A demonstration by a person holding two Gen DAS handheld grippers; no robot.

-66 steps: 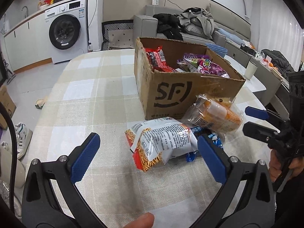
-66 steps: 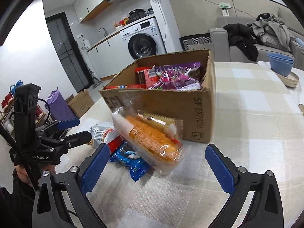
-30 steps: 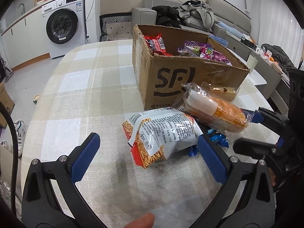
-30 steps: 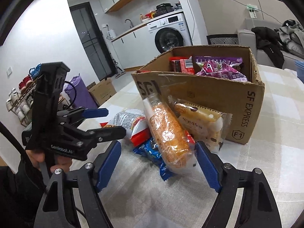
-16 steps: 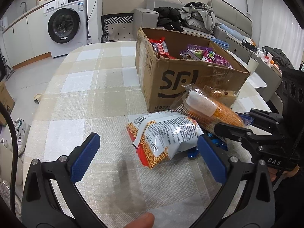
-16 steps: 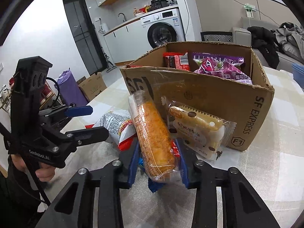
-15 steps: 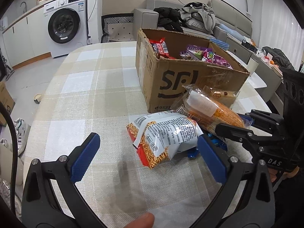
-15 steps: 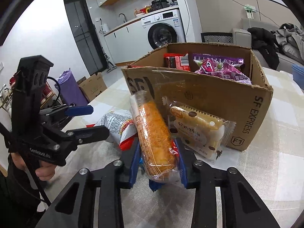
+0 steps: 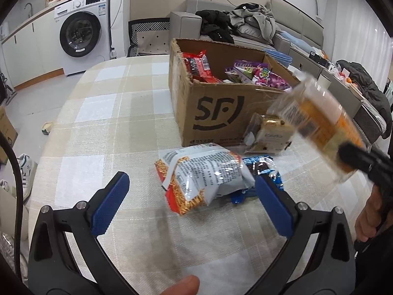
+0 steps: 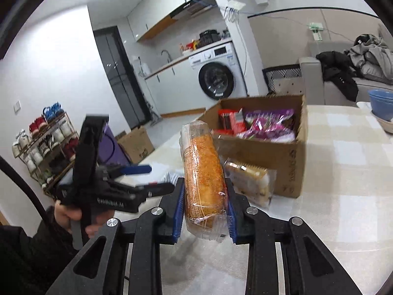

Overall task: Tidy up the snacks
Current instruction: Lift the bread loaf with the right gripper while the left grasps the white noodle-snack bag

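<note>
My right gripper [image 10: 205, 205] is shut on a long orange bread roll in clear wrap [image 10: 202, 172] and holds it up off the table, in front of the open SF cardboard box [image 10: 267, 152]. The roll also shows in the left wrist view [image 9: 319, 125], lifted at the box's right corner [image 9: 221, 113]. My left gripper [image 9: 191, 201] is open and empty, just in front of a silver and red noodle snack bag [image 9: 203, 174]. A blue packet [image 9: 260, 167] lies under that bag. A beige cake pack [image 9: 270, 132] leans against the box.
The box holds red and purple snack packs [image 9: 245, 73]. The checked tablecloth [image 9: 110, 123] covers the table. Blue bowls [image 10: 382, 103] stand at the far right edge. A washing machine [image 9: 81, 34], sofa with clothes [image 9: 240, 24] and shoe rack [image 10: 44, 145] lie beyond.
My right gripper has lifted the bread roll off the table and up toward the box. The cake pack behind it is now uncovered. My left gripper has stayed open, moving slightly.
</note>
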